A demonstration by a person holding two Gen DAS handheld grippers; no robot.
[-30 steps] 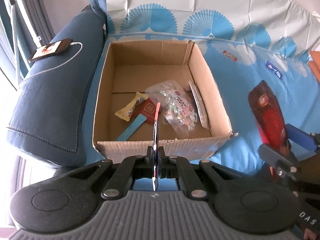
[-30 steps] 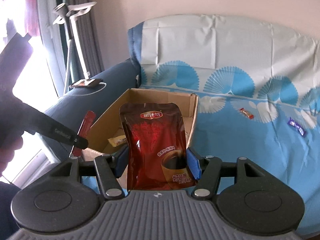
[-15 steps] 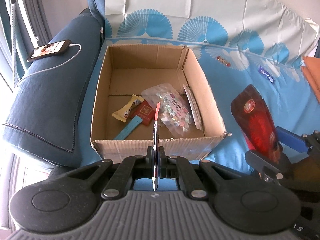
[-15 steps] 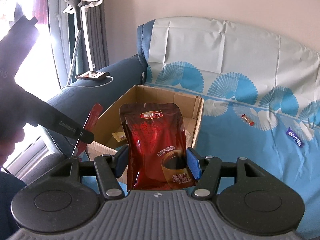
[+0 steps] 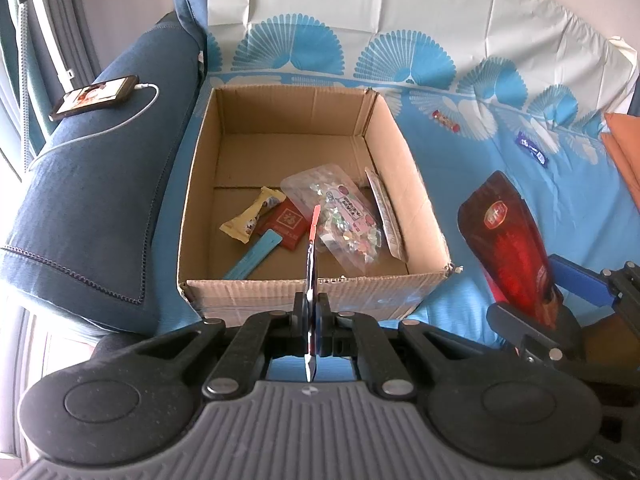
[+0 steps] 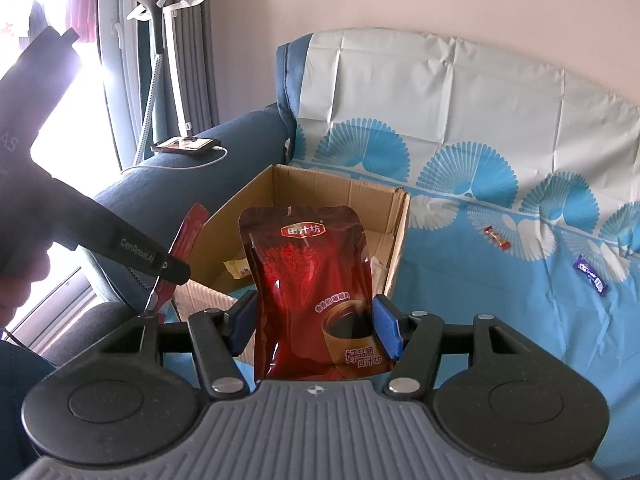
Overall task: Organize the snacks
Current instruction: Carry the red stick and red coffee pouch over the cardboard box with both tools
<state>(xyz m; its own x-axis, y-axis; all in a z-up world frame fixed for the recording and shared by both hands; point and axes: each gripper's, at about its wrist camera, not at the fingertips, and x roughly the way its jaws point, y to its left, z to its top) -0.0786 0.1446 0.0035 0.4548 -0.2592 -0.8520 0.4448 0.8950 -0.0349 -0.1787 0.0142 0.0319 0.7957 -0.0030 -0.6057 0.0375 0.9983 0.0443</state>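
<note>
Left wrist view: the cardboard box (image 5: 308,184) has slid lower and closer over 1 second. Left claw (image 5: 313,320) stays clamped on a thin red sachet (image 5: 314,226) above it; right claw (image 6: 316,324) grips the red pouch (image 6: 316,292) beside the box, both ready to drop in.

Count, taken relative to the cardboard box (image 5: 312,208), one box only. Inside it I see six snack items: one clear bag of candies (image 5: 340,220), one yellow wrapped snack (image 5: 250,222), one red flat packet (image 5: 286,224), one blue stick (image 5: 254,256), one flat packet on edge (image 5: 386,216) against the right wall. Right of the box, on the blue cloth: two small candies, one red (image 5: 445,120), one purple (image 5: 531,147). In my claws: one red stick sachet (image 5: 313,240), one dark red pouch (image 6: 316,292). Left of the box: one phone (image 5: 94,96)
</note>
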